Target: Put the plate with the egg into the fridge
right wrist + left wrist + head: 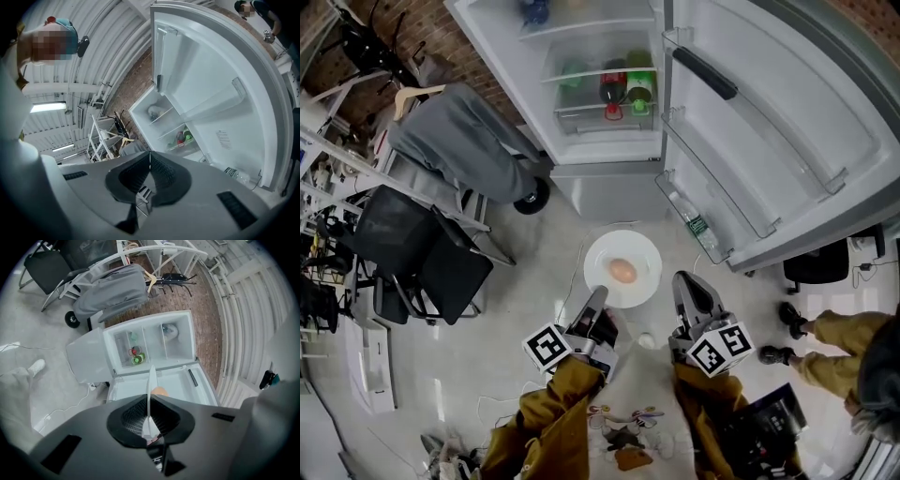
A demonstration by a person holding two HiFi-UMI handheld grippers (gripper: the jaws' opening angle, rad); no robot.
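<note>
Plate [639, 251]: one, round, white, glossy, with one smooth brown oval egg [622, 271] at its centre, held above pale floor [534, 281] before open white fridge [600, 178]. Near rim pinched between ribbed black pads [133, 416] of left gripper [598, 298]. Right gripper [682, 281] closed, empty, just beside plate's right rim.

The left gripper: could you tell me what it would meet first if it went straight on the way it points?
Beyond the plate the left gripper holds, the open fridge, probably its lower front; depth is unclear.
</note>
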